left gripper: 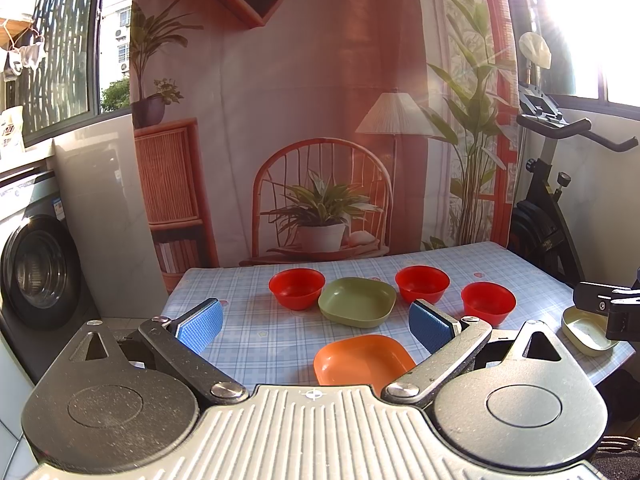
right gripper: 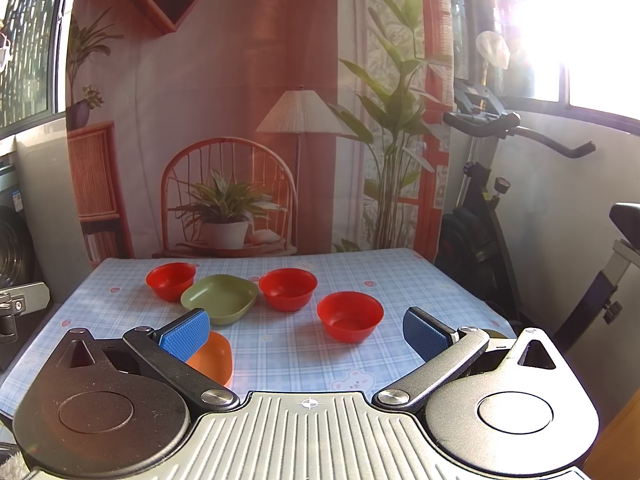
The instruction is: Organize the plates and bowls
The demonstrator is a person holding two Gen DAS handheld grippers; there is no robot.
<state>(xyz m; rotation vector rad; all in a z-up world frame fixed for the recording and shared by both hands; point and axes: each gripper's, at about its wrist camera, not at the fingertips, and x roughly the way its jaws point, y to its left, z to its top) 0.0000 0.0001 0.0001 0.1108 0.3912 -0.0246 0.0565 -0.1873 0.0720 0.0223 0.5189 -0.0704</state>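
Note:
On the checked tablecloth (left gripper: 248,332) stand three red bowls: left (left gripper: 296,288), middle (left gripper: 422,283) and right (left gripper: 488,303). A green plate (left gripper: 357,301) lies between the left two. An orange plate (left gripper: 362,360) lies near the front, and a cream plate (left gripper: 587,332) sits at the right edge. My left gripper (left gripper: 315,324) is open and empty above the orange plate. My right gripper (right gripper: 306,334) is open and empty, with the right red bowl (right gripper: 350,316) between its fingers' lines and the orange plate (right gripper: 212,356) behind its left finger. The green plate (right gripper: 219,298) lies beyond.
A printed backdrop (left gripper: 320,120) hangs behind the table. A washing machine (left gripper: 36,276) stands left; an exercise bike (right gripper: 500,208) stands right. The right gripper's body (left gripper: 608,304) shows at the left view's right edge.

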